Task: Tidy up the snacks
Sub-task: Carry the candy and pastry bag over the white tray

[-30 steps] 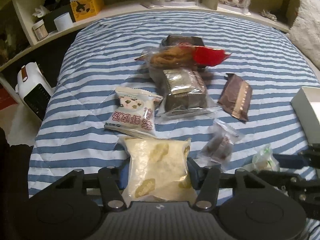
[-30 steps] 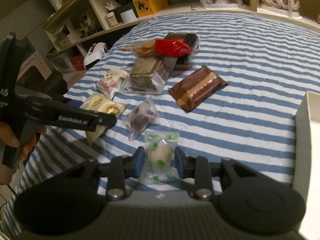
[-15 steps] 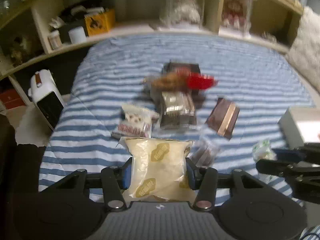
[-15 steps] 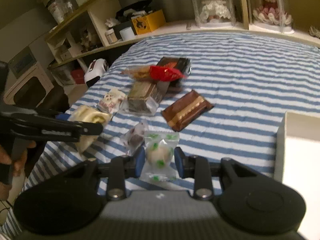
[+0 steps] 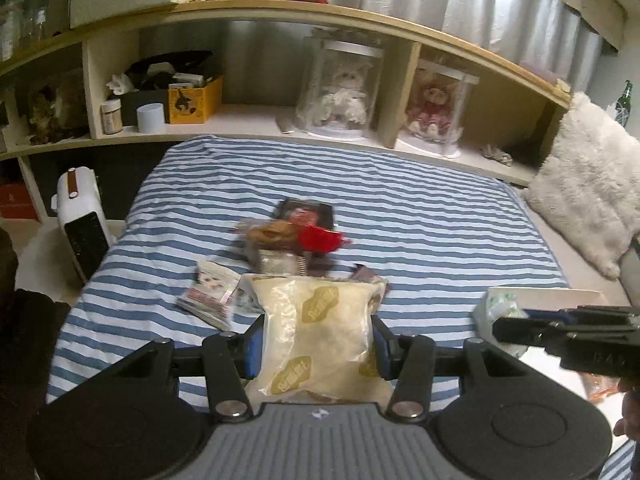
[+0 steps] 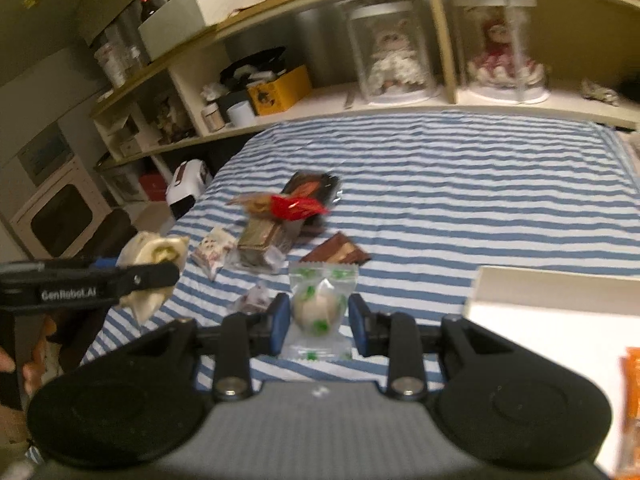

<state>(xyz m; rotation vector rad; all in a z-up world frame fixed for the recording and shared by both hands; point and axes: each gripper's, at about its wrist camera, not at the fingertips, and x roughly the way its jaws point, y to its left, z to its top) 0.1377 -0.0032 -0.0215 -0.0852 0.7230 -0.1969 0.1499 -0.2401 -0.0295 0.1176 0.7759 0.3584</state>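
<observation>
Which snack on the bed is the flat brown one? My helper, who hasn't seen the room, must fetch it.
Start at the blue-and-white striped bedspread and find the snack pile at its middle. At the pile's near right edge, toward the white box, lies the flat brown wrapper with a tan band. It alone is opaque brown; its neighbours are clear or red.

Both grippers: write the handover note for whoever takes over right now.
Left gripper: shut on the cream pouch, lifted off the bed.
Right gripper: shut on the green-dotted candy, near the white box.
On the striped blanket: red-wrapped snack, brown bar, pink-print packet and others.
Done: two snacks picked up.
Left: box them, then collect the rest.
</observation>
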